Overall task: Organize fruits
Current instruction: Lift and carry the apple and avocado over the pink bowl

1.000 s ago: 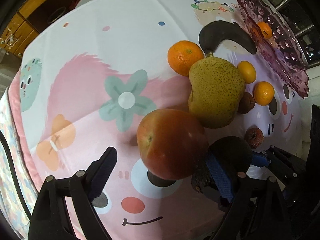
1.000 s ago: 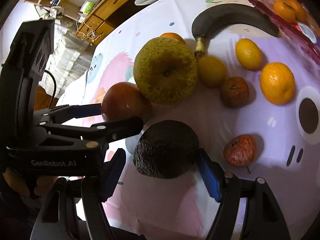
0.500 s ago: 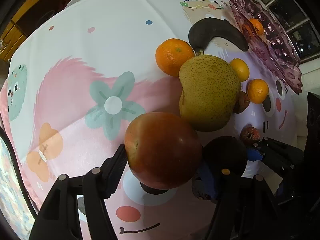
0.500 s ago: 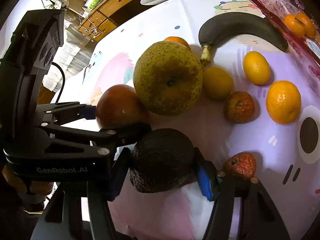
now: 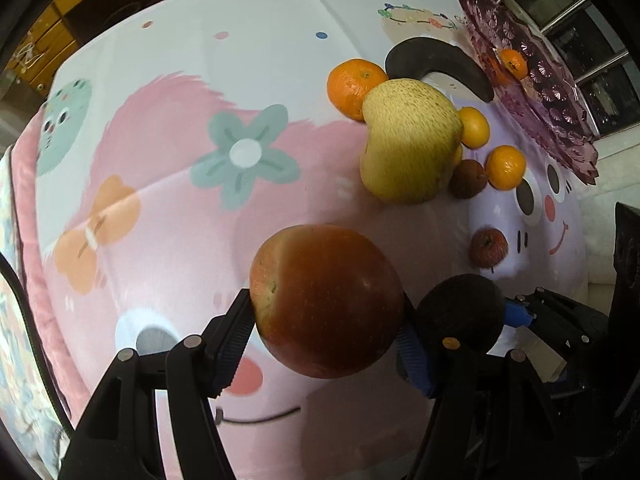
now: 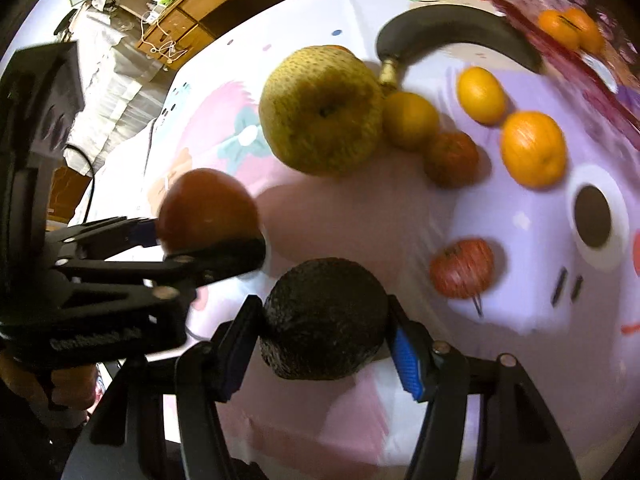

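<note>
Grasping the apple and avocado, both grippers' fingers hang above bare cloth beside the fruit cluster.

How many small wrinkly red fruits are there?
2. The farther red fruit sits near the pear; the nearer red fruit lies alone, right of the avocado. More could hide behind bigger fruit.

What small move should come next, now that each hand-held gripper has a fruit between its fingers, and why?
Probably carry both fruits toward the purple dish. The left hand-held gripper is clamped on the red apple, the right hand-held gripper on the dark avocado, and the dish already holds small oranges.
</note>
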A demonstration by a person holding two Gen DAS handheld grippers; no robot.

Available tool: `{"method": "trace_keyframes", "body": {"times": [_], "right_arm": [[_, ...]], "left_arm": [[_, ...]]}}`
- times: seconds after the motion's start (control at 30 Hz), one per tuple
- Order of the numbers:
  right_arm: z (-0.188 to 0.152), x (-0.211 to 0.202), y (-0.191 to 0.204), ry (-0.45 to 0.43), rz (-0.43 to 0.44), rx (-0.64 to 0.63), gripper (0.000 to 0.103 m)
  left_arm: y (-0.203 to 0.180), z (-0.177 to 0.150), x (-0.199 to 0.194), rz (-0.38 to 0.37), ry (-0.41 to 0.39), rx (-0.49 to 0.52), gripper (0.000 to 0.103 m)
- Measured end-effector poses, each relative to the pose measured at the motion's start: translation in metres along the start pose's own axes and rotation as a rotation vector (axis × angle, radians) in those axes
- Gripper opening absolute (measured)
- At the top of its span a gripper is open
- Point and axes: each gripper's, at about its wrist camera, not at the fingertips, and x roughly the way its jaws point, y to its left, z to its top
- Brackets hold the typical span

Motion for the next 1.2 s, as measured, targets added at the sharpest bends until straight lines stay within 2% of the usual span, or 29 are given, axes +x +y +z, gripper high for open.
{"method": "trace_keyframes", "body": {"times": [0.13, 0.3, 0.47, 0.67, 0.8, 1.0, 1.2], "right_arm": [[-0.021, -0.017, -0.009, -0.016, -0.005, 0.02, 0.061], [-0.043, -0.042, -0.022, -0.059, -0.013, 0.051, 0.061], [-0.055, -0.069, -0.034, -0.111, -0.024, 0.095, 0.061], [-0.059, -0.105, -0.051, -0.181, -0.055, 0.099, 0.061], [-0.057, -0.128, -0.068, -0.214, -0.053, 0.114, 0.061], [-0.043, -0.157, -0.093, -0.232, -0.053, 0.054, 0.061], [-0.021, -0.191, -0.126, -0.231, -0.033, -0.045, 0.061]], "left_arm": [[-0.005, -0.023, -0.018, 0.016, -0.021, -0.019, 0.066], [-0.016, -0.052, -0.044, -0.002, -0.064, -0.032, 0.066], [-0.026, -0.074, -0.073, -0.038, -0.099, -0.046, 0.066], [-0.057, -0.093, -0.105, -0.084, -0.156, -0.023, 0.066], [-0.076, -0.092, -0.112, -0.142, -0.185, -0.018, 0.066], [-0.117, -0.08, -0.124, -0.179, -0.285, -0.071, 0.066], [-0.16, -0.061, -0.13, -0.158, -0.372, -0.136, 0.066]]}}
